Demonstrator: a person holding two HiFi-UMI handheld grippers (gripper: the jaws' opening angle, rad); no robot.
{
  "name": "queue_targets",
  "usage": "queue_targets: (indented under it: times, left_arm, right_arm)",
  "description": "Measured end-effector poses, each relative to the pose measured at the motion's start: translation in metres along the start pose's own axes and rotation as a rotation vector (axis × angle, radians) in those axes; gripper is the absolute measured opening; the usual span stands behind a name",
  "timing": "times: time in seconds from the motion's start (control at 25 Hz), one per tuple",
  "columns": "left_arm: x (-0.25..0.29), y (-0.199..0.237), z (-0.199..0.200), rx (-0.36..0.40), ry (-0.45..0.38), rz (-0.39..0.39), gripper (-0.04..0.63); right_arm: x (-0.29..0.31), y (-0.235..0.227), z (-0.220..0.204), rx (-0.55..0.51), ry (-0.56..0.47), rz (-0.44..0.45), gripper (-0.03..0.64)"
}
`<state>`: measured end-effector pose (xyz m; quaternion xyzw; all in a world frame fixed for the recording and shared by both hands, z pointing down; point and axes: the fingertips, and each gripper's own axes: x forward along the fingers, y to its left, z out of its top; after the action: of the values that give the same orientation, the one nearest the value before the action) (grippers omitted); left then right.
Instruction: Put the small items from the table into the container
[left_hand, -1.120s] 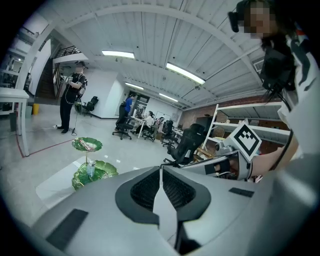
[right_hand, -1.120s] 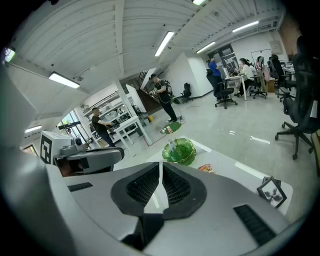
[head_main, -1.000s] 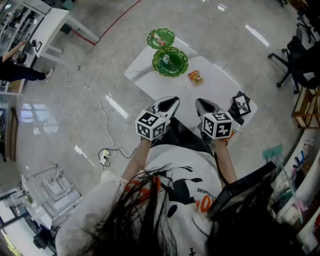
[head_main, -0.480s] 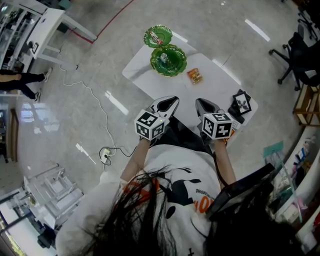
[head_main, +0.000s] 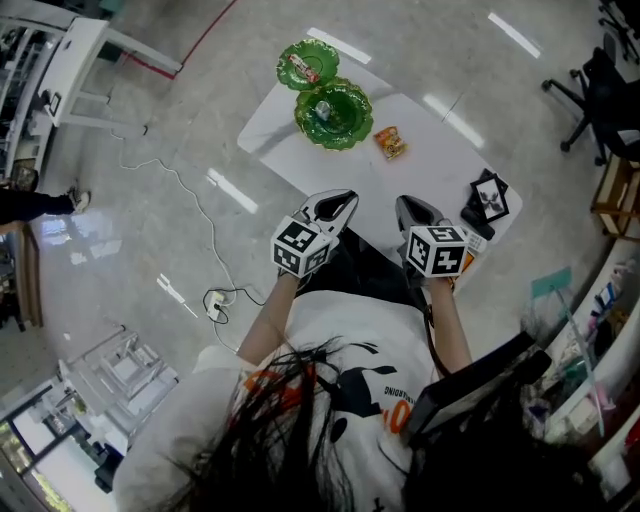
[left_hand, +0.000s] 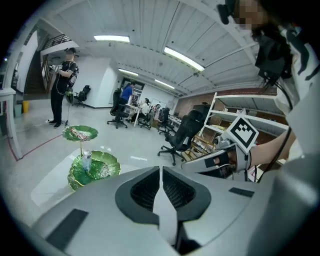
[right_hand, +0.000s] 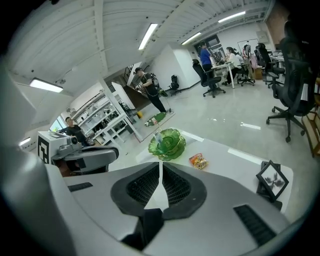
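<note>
Green glossy leaf-shaped dish (head_main: 352, 112) near crinkled snack packet (head_main: 390, 143)

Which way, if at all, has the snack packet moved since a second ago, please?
No: the snack packet lies as before, right of the green dish on the table; only the view shifted.

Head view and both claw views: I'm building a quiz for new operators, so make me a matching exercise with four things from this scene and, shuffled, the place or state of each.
Things:
1. snack packet
2. picture frame
3. small bottle
4. left claw

Places or states:
A. standing in the lower green dish
B. shut, nothing between its jaws
C. lying on the bare table beside the dish
D. at the table's right corner in the head view

Pairs: 1-C; 2-D; 3-A; 4-B
</note>
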<state>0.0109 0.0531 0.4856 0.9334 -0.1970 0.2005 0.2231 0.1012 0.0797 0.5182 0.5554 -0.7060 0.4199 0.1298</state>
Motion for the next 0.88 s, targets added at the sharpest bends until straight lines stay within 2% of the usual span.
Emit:
queue_targets:
  times: [0.12,0.4,0.88]
  left_arm:
    - [0.017,0.017,0.001,0.022,0.024,-0.009,0.011]
    - [0.048,0.054,-0.011,0.013,0.084,-0.041,0.011]
    - [0.094,0.097,-0.064,0.008,0.207,-0.116,0.011]
  right_arm:
    - [0.021,-0.013,0.001,0.008,0.012,-0.022,0.032]
    - [0.071,-0.038,-0.004,0.034,0.060,-0.060,0.032]
    - [0.160,-0.108,-0.025,0.096,0.124,-0.130,0.032]
